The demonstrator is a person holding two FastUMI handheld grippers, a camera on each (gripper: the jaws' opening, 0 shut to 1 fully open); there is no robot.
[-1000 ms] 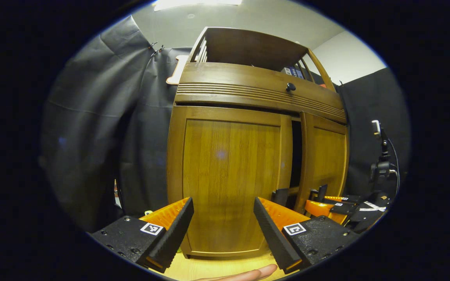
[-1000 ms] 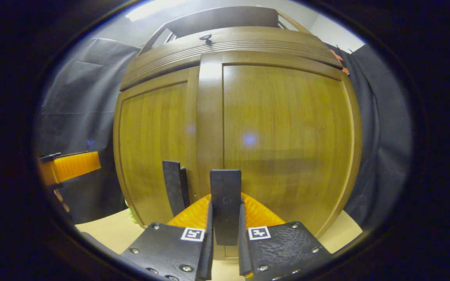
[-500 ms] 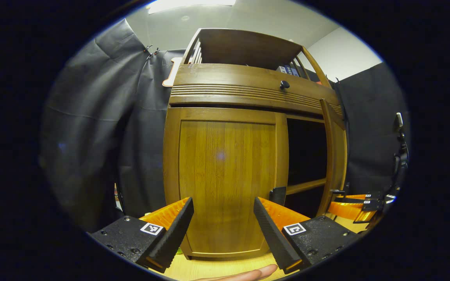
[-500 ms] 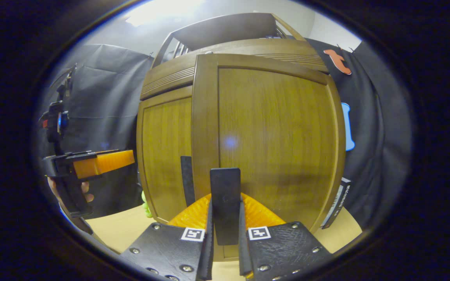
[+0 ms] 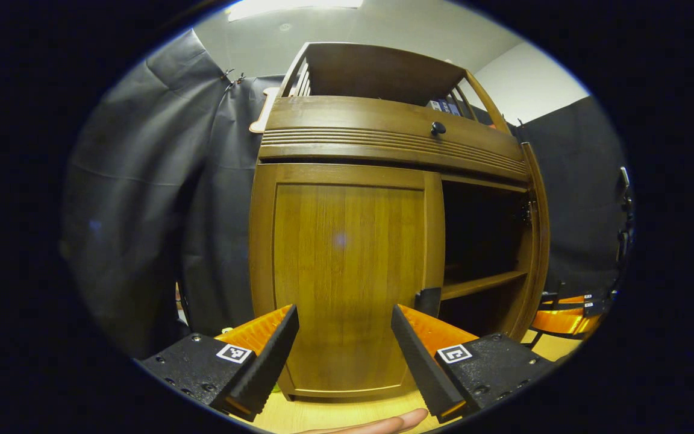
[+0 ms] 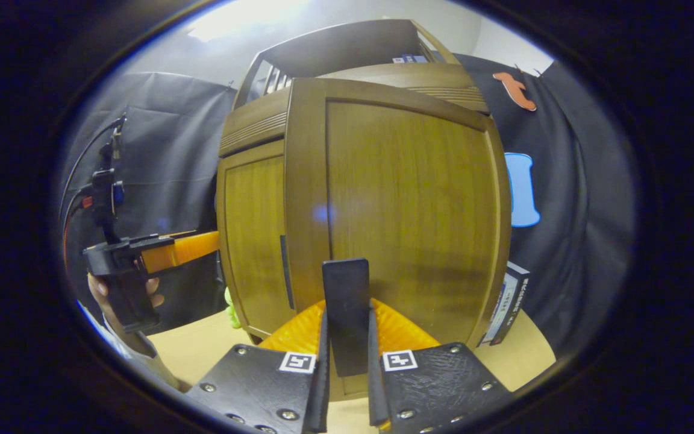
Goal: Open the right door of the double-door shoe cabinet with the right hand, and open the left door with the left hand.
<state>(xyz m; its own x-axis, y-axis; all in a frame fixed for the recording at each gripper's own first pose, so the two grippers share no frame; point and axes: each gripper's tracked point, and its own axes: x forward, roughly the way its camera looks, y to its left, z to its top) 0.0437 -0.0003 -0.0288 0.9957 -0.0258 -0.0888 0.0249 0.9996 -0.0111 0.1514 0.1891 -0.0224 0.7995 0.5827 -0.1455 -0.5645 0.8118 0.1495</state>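
Observation:
The wooden shoe cabinet stands close in front. In the left gripper view its left door (image 5: 347, 271) is closed, with a small dark handle tab (image 5: 428, 299) at its right edge. My left gripper (image 5: 344, 346) hangs open just before that door, touching nothing. The right door (image 5: 538, 241) stands swung wide, seen edge-on, and bares a dark inside with a shelf (image 5: 482, 283). In the right gripper view the right door (image 6: 410, 205) faces me, and my right gripper (image 6: 347, 337) is shut on its dark handle tab (image 6: 347, 283). The left gripper (image 6: 148, 256), held by a hand, shows at the left.
A drawer front with a round knob (image 5: 438, 128) runs above the doors, under an open top shelf (image 5: 383, 72). A flat box (image 6: 506, 301) leans by the cabinet's right side. Something small and green (image 6: 231, 304) lies at its left foot. A camera stand (image 6: 109, 181) rises behind the left gripper.
The right door has swung from barely ajar to wide open, with my right gripper moving out on its handle. The left gripper has stayed open before the closed left door.

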